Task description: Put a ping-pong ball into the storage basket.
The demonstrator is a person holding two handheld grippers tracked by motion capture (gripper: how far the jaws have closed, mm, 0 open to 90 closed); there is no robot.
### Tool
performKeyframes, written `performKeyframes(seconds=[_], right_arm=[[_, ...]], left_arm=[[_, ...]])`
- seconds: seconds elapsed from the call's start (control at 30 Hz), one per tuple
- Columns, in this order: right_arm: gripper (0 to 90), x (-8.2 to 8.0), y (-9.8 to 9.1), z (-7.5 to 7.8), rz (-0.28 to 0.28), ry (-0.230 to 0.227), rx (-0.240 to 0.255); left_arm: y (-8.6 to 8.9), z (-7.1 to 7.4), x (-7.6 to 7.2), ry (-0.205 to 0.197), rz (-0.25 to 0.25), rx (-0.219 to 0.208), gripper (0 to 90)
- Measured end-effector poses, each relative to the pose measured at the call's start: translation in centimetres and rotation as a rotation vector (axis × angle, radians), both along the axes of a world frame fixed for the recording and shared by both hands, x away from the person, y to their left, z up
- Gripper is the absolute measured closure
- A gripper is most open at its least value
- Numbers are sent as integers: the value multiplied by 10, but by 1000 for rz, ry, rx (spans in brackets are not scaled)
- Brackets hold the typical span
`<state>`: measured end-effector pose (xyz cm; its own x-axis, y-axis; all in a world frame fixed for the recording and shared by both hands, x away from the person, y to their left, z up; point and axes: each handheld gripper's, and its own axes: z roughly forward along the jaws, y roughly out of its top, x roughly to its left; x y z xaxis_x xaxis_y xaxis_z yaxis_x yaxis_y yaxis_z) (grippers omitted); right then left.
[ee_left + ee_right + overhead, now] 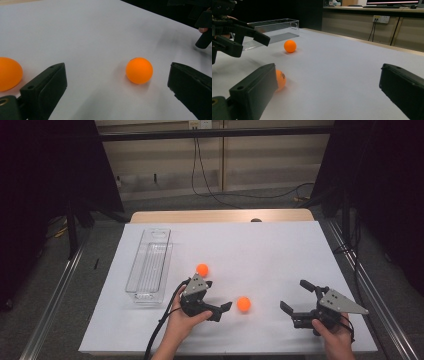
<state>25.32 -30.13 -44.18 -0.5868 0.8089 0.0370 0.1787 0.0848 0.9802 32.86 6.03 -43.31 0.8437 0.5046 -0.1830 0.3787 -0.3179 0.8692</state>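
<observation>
Neither of the two orange balls has reached the clear plastic bin (pixel 148 270) yet, so by the look of it the work of putting them away is at its start, with both balls left to pick up and drop in. The bin lies lengthwise on the left part of the white table (pixel 280 250), open at the top, and as far as its see-through walls let one tell it holds nothing; its ribbed floor shows bare in the high view and in the right gripper view (pixel 272 31). The near ball (pixel 244 304) rests on the table between the two grippers, just beside the tip of the left gripper (pixel 216 296), and in the left gripper view it (pixel 139 70) sits ahead of the jaws, toward the right-hand one, not yet between them. The far ball (pixel 202 269) lies just beyond the left gripper, near the bin's long side but apart from it. The left gripper's jaws are spread wide and empty, aimed at the near ball, which I judge to be the first one to be taken. The right gripper (pixel 296 296) hovers low at the right of the table, well apart from the bin, its jaws likewise spread and holding nothing.
</observation>
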Motion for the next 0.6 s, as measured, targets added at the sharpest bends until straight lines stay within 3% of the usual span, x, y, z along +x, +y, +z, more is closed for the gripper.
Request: performKeyframes(seconds=[0.6], right_arm=[[11,0,0,0,0,-1,-1]], left_arm=[[-7,-1,0,11,-19,8,25]])
